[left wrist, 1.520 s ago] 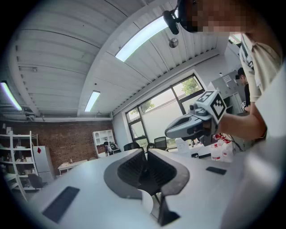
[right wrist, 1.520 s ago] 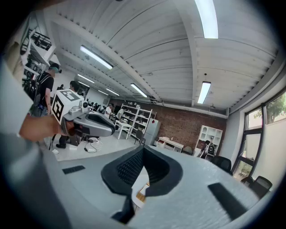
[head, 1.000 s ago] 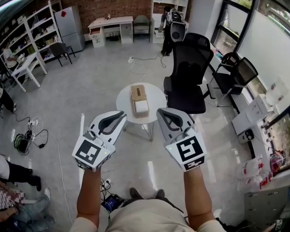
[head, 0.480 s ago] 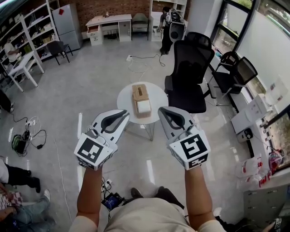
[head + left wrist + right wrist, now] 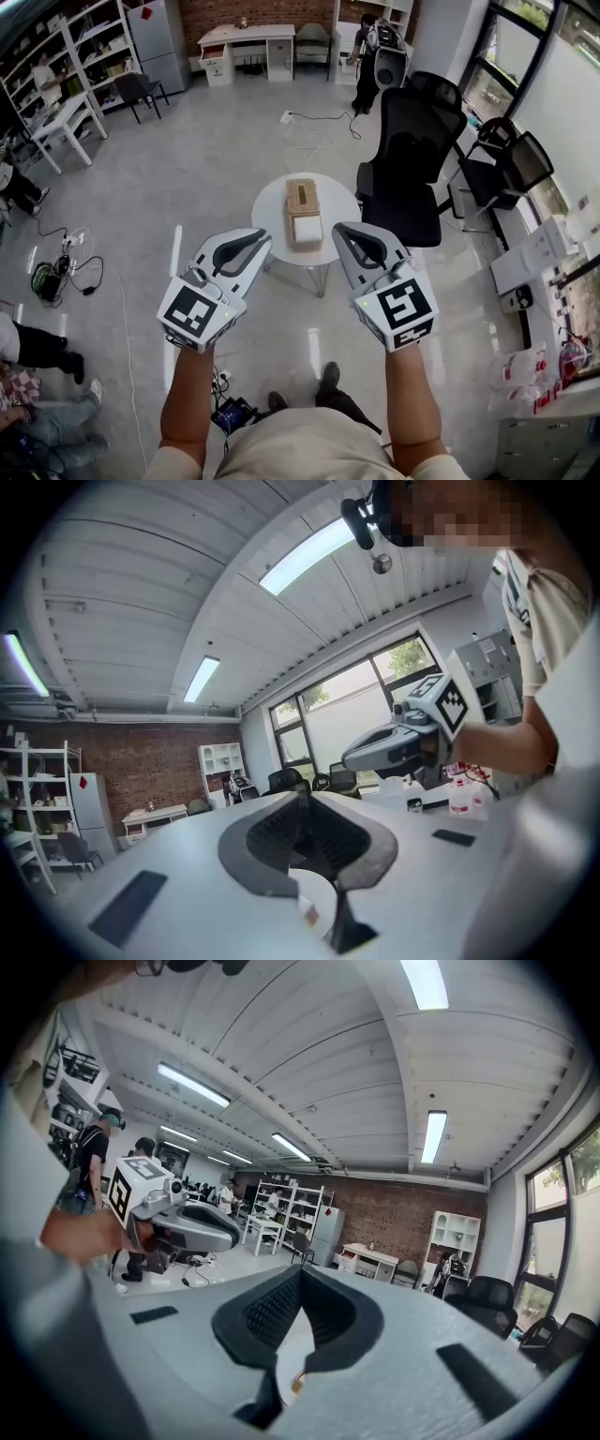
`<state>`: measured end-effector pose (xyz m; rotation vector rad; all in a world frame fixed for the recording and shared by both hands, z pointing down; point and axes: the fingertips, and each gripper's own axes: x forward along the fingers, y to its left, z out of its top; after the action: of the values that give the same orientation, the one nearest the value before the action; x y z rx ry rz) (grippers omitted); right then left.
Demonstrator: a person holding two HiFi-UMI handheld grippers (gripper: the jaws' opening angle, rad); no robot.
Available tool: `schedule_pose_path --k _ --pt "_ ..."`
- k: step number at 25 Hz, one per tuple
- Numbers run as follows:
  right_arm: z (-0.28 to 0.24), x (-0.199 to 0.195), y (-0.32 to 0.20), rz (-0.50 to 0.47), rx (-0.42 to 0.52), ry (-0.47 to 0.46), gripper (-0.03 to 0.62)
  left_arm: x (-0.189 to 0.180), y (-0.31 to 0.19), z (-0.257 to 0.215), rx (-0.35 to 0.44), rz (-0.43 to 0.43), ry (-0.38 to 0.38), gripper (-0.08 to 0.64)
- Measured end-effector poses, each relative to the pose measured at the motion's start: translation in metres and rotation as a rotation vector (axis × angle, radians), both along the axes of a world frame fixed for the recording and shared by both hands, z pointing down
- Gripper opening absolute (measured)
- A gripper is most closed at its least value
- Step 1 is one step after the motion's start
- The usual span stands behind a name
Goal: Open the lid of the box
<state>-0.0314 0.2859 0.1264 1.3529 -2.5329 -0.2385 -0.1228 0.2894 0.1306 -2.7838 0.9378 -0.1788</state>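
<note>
A brown wooden box (image 5: 301, 196) with a slot in its lid lies on a small round white table (image 5: 270, 214), and a white box (image 5: 307, 229) touches its near end. My left gripper (image 5: 264, 237) hangs in the air short of the table's left edge, jaws together and nothing between them. My right gripper (image 5: 340, 229) is held level with it at the table's right edge, also shut and empty. The left gripper view shows its own closed jaws (image 5: 300, 796) and the right gripper (image 5: 398, 745) beside them. In the right gripper view, closed jaws (image 5: 300, 1272) and the left gripper (image 5: 187, 1223) appear.
A black office chair (image 5: 412, 155) stands just right of the table. Cables (image 5: 66, 267) lie on the floor at the left. Shelves (image 5: 84, 47) line the left wall and desks (image 5: 246, 42) the far wall. A person (image 5: 367, 58) stands far back.
The table with the box has come slightly nearer and shifted right in the head view. Both grippers stay shut side by side and now sit closer to the table's edges.
</note>
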Motion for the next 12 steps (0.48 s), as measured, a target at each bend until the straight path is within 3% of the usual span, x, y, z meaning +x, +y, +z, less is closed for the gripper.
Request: schedule_pose_path --k 12 --pt "0.000 0.037 -0.060 -0.114 -0.003 -0.001 -0.008 0.037 -0.049 0.009 0.010 -0.108 -0.008 0.035"
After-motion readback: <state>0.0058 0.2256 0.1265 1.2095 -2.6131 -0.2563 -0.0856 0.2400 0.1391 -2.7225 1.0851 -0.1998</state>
